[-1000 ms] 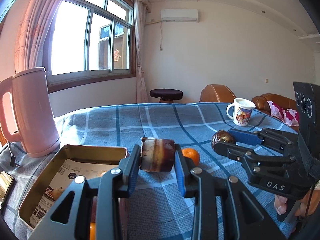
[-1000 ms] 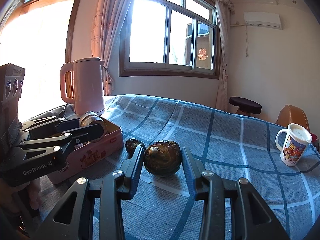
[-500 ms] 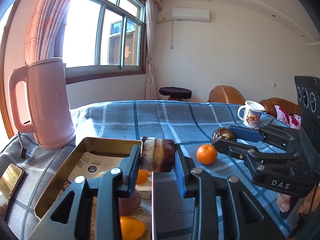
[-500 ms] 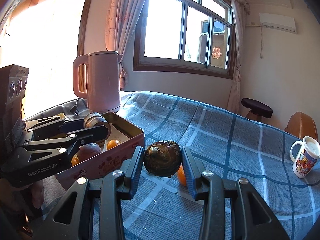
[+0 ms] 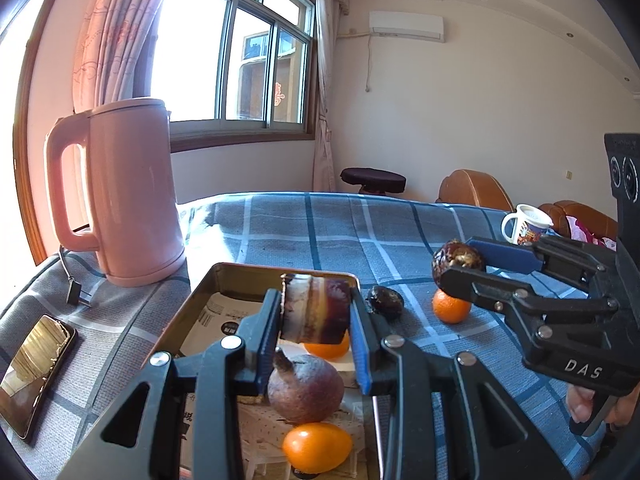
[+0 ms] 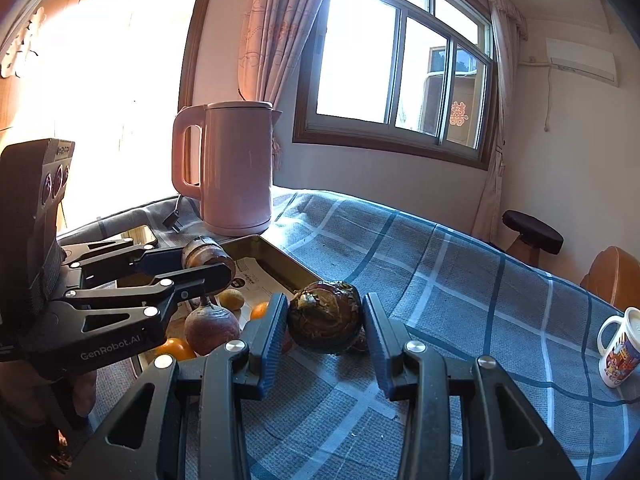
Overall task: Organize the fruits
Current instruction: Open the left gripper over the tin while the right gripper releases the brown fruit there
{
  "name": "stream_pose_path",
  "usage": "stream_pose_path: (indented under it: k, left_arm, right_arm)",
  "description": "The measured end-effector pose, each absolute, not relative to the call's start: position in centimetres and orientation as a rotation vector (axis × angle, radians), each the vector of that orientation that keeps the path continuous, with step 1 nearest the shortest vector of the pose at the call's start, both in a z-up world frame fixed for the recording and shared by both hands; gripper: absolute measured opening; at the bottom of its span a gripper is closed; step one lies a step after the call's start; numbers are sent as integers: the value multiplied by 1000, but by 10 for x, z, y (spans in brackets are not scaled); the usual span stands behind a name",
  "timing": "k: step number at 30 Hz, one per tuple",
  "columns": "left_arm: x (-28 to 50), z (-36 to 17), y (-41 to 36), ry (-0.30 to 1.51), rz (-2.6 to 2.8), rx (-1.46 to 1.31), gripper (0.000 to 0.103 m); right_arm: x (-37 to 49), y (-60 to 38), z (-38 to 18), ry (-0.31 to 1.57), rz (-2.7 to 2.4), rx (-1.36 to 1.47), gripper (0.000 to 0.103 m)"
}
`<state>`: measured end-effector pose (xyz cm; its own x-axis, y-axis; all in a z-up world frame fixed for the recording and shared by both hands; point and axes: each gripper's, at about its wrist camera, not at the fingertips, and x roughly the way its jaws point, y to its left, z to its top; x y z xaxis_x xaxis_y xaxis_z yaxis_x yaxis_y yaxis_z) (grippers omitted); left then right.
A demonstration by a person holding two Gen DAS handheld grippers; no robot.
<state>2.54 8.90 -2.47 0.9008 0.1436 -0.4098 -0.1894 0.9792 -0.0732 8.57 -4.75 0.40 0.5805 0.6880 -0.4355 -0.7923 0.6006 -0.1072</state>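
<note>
Fruits: left gripper (image 5: 316,316) clamps a cut brown chunk (image 5: 314,308) above the tin tray (image 5: 208,292); right gripper (image 6: 325,322) clamps a dark round fruit (image 6: 325,320).

Pink kettle (image 5: 128,196) by the window, phone (image 5: 36,364) beside it (screen up), mug (image 5: 528,229) far off

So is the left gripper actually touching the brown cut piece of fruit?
Touching. In the left wrist view, the left gripper has both blue pads pressed on the cut piece, lifted above the tin.
</note>
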Motion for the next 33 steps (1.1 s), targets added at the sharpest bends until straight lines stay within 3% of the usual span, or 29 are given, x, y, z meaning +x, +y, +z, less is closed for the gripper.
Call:
stream_pose_path:
  k: [33]
  left_arm:
    - [21,-37,141,517,260,-150,34]
  right_arm:
    - [76,22,-8,412,994,-360,41]
